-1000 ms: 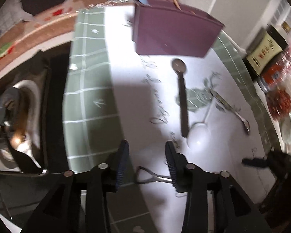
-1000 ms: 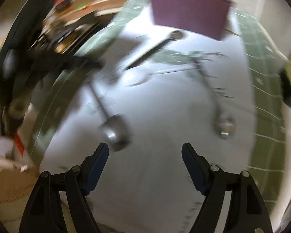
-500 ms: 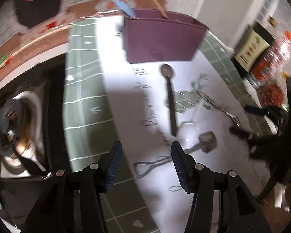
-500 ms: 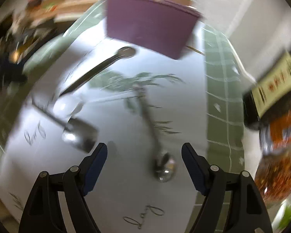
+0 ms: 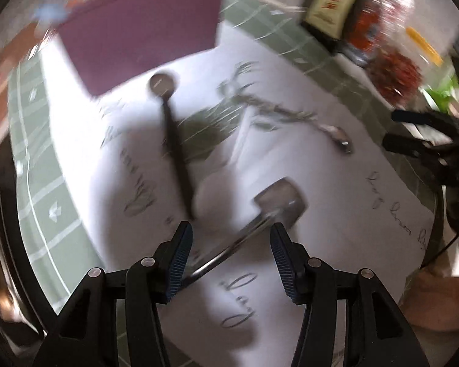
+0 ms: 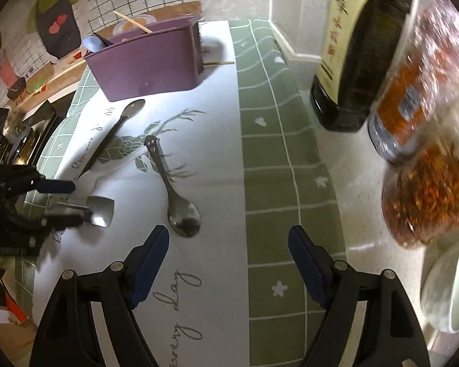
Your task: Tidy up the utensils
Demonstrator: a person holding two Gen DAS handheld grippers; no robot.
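Step in hand: pickup. Your left gripper (image 5: 229, 257) straddles the wire handle of the square-bowled metal scoop (image 5: 280, 203). Its jaws have just been opening; the handle runs between the fingers (image 5: 177, 253), but the pads do not appear to press on it, so count it as open and not holding. The blur hides finer detail.

Your right gripper (image 6: 229, 253) stands wide with nothing between its fingers, hovering just short of the bowl of the steel spoon (image 6: 183, 214).

Where things lie: scoop, steel spoon and the long dark-handled spoon (image 6: 113, 131) are flat on the printed mat (image 6: 217, 140) covering the counter. The purple utensil holder (image 6: 150, 61) stands upright at the mat's far end, already with a chopstick and a blue-tipped piece inside.

Next move, as I judge it: close on the scoop's thin handle squarely, then lift. The handle is thin and shiny, so it will likely slip or twist unless it sits centred.
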